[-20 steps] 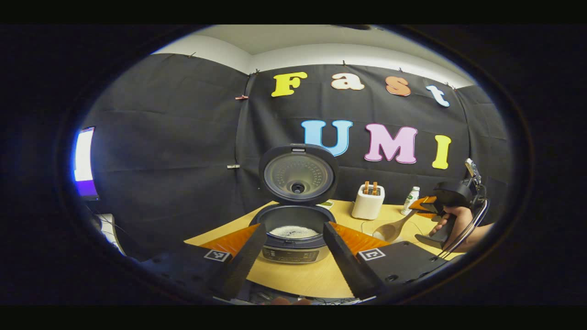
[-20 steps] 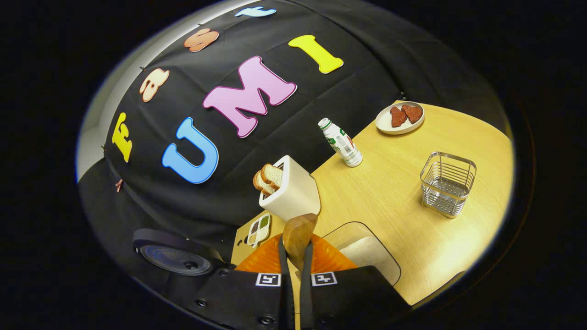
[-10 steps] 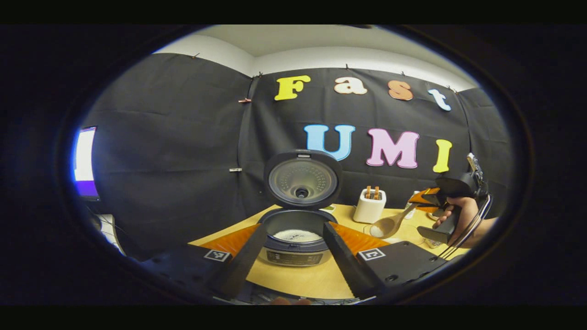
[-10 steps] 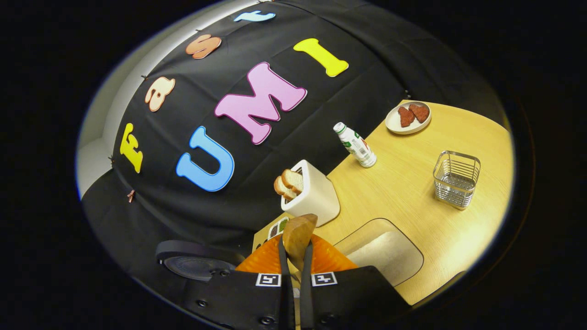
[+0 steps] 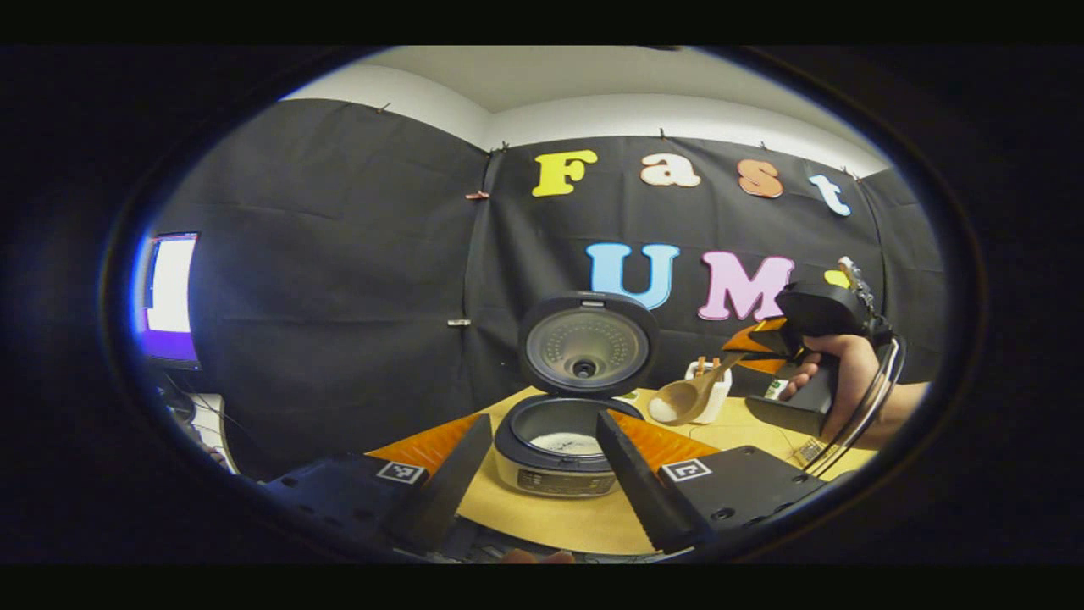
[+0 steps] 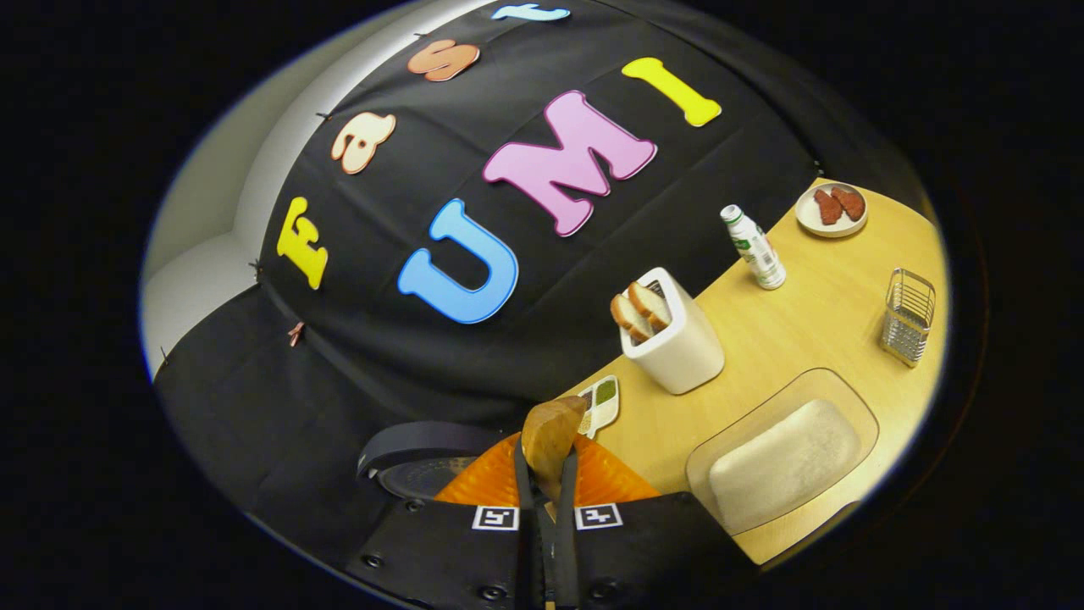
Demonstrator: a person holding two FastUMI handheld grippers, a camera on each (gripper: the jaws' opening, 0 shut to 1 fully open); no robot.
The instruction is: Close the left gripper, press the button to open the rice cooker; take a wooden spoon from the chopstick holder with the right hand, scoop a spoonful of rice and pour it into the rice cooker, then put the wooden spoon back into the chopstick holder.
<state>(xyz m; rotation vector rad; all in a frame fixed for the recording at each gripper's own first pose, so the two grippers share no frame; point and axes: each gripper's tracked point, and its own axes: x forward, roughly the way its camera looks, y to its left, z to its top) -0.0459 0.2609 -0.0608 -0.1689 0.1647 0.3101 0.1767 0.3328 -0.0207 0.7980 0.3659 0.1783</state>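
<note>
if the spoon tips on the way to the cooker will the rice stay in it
Probably not: the rice is a loose heap in a shallow bowl. The wooden spoon looks stiff, so it shouldn't flex. The right gripper pinches only the handle, so it may twist.

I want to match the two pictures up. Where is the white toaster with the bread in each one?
Left gripper view: the toaster is small, right of centre at the back of the table, partly behind the wooden spoon.
Right gripper view: the toaster stands right of centre, two bread slices sticking out.
Shared landmark: the rice cooker's open lid, at bottom centre in the right gripper view.
</note>
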